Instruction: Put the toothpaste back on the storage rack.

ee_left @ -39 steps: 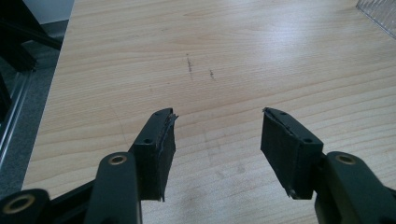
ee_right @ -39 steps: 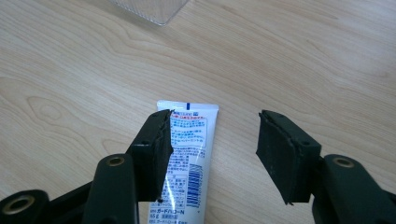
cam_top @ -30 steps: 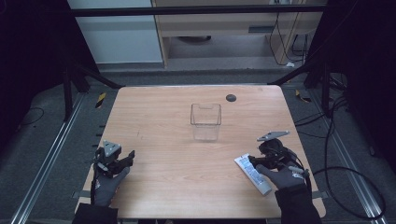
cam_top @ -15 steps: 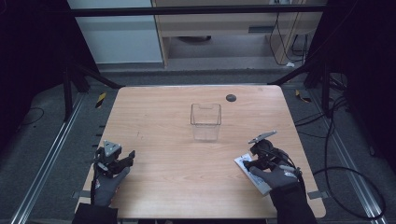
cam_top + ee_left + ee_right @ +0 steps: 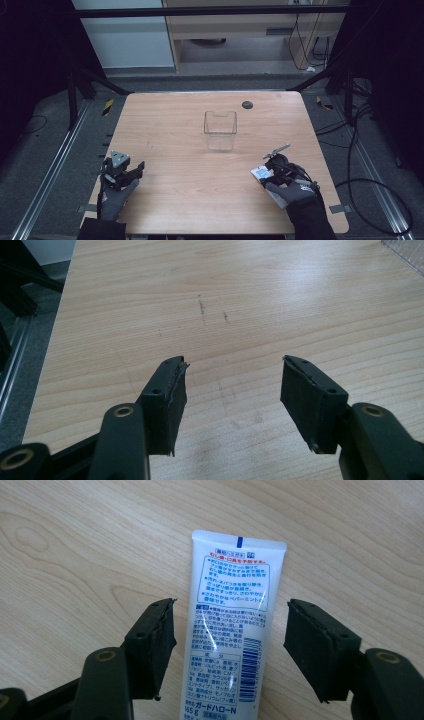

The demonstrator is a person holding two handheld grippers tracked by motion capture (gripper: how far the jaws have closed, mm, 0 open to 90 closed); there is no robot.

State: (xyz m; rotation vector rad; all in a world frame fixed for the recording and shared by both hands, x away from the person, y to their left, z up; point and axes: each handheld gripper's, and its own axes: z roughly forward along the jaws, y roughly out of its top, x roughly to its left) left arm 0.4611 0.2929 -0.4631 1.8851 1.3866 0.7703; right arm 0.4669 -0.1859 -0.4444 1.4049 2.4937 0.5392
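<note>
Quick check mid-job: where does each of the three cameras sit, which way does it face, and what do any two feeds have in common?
High view: above the person's side, facing forward and down on the table and clear box; gloved hands and both tools show.
Left gripper view: rides the left tool, looking along its spread jaws at bare wood.
Right gripper view: rides the right tool, jaws open either side of the white tube.
Shared: high and right gripper views both show the tube.
</note>
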